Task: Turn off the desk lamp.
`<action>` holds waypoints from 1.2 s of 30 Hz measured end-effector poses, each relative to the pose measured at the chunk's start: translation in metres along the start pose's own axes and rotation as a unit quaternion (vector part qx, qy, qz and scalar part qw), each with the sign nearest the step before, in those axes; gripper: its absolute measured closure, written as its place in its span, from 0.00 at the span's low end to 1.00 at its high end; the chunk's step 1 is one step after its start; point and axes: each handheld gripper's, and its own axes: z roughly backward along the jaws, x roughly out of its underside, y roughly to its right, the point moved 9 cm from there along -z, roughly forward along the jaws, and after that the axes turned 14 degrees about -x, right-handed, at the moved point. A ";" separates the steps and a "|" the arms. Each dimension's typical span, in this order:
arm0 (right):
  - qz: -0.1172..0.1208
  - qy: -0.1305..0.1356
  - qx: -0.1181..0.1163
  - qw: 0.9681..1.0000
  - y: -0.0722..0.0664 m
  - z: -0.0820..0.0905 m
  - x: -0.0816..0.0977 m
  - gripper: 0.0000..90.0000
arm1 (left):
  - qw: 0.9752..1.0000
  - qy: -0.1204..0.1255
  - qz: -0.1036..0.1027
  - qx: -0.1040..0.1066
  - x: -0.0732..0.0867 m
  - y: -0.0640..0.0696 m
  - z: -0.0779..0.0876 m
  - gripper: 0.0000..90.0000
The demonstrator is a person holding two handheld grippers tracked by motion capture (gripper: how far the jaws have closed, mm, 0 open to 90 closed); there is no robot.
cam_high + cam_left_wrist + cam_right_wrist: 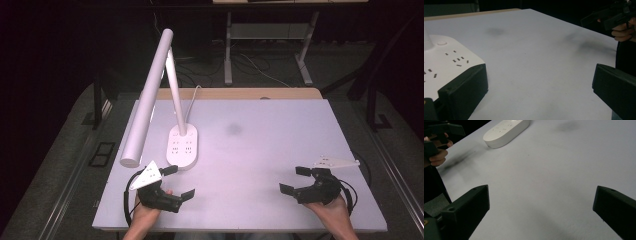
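the left gripper hangs low over the near left of the table with jaws spread wide and nothing between them; one jaw sits just beside the near end of the lamp base. the right gripper hovers at the near right, well apart from the lamp, jaws wide and empty.

Your white tabletop – bare over most of its middle and right side. Dark smudge sits on it toward far edge, a bit left of centre; you see it too in left gripper view. Wooden strip runs along table's far edge. Beyond it – grey desk frame on floor, loose cables between its legs. Off table's left edge, black floor plate on grey carpet.
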 end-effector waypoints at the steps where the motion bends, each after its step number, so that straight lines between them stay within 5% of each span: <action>1: 0.000 0.000 0.000 1.000 0.000 0.000 0.000 0.01 | 1.000 0.000 0.000 0.000 0.000 0.000 0.000 0.00; 36: 0.014 -0.032 -0.009 0.999 -0.003 -0.010 -0.020 0.01 | 1.000 0.001 0.005 -0.009 0.000 -0.004 0.003 0.00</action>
